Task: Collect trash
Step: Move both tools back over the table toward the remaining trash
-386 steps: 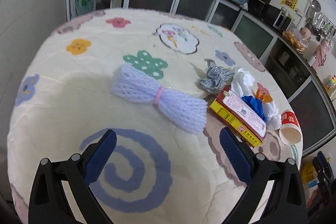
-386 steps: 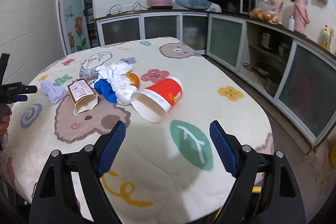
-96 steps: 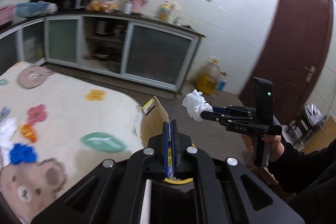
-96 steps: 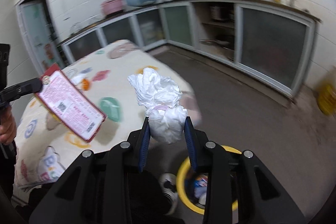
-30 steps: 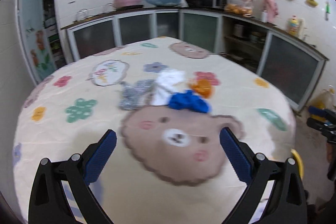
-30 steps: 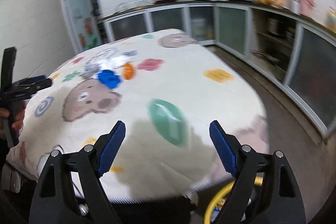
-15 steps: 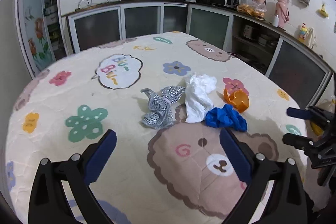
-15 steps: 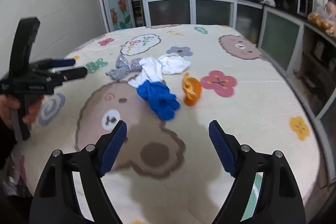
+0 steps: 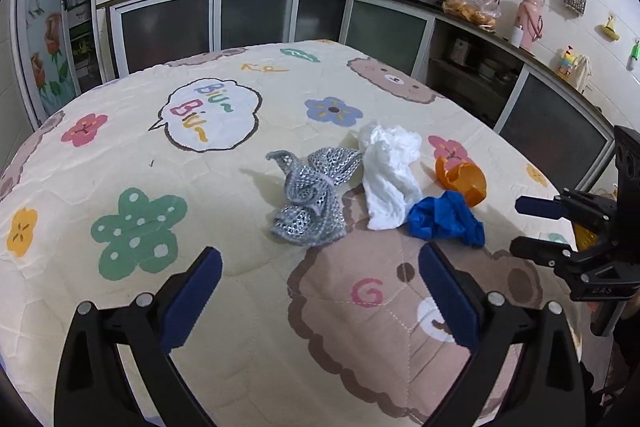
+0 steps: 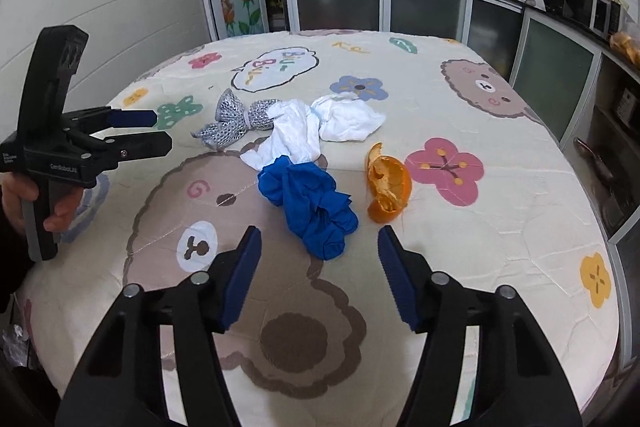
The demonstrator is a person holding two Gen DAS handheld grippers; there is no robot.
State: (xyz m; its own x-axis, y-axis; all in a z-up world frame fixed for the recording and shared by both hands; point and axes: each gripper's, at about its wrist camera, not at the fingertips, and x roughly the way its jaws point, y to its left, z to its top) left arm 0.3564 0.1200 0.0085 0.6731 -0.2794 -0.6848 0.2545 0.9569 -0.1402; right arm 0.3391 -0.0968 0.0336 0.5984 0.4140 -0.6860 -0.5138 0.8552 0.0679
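Note:
Trash lies mid-table on a cartoon-print cloth (image 9: pixel 120 155): a silver mesh wrap (image 9: pixel 310 193), crumpled white tissue (image 9: pixel 390 171), a blue glove (image 9: pixel 444 219) and an orange peel (image 9: pixel 460 177). My left gripper (image 9: pixel 316 295) is open and empty, just short of the silver mesh. My right gripper (image 10: pixel 318 273) is open and empty, its jaws either side of the blue glove (image 10: pixel 310 201). The right wrist view also shows the peel (image 10: pixel 386 187), tissue (image 10: pixel 320 131), mesh (image 10: pixel 236 123) and left gripper (image 10: pixel 148 131). The right gripper (image 9: pixel 532 227) shows at the left view's right edge.
Kitchen cabinets (image 9: pixel 256 23) and a counter with bowls and jars run behind and to the right of the table. The table's right edge (image 10: pixel 612 247) drops to the floor beside low cupboards.
Both grippers have moved in closer to the trash pile. The right gripper's jaws now sit around the blue glove's near end. Both stay open.

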